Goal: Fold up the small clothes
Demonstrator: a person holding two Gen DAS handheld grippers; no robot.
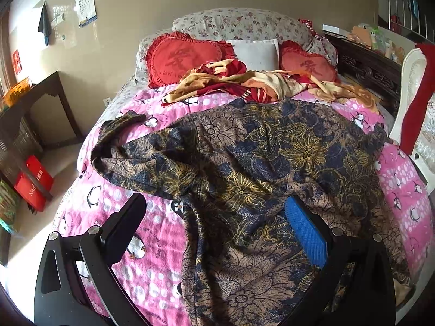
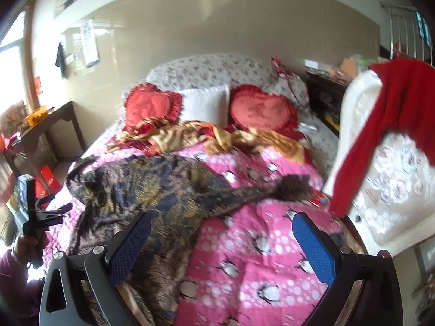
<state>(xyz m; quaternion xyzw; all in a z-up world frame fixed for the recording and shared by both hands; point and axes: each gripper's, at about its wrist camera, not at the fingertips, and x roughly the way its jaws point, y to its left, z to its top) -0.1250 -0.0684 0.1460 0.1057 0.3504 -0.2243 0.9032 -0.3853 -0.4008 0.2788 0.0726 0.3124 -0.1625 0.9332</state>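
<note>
Left hand-held gripper [image 1: 214,217] sits nearest the lens, jaws spread wide, gripping nothing; its blue-padded finger rests against or just over the patterned garment [image 1: 258,163], the other finger over the pink penguin quilt [image 1: 152,244]. Right hand-held gripper [image 2: 221,233] is also wide open and empty, above the quilt near the foot edge of the bed, garment under its left finger. The garment lies spread but rumpled across the middle of the bed, one sleeve [image 1: 114,130] bunched toward the left edge, the other sleeve [image 2: 272,190] trailing to the right edge. Step looks like pre-fold layout. Next move likely: pinch a sleeve or hem, flatten it, then fold inward.
</note>
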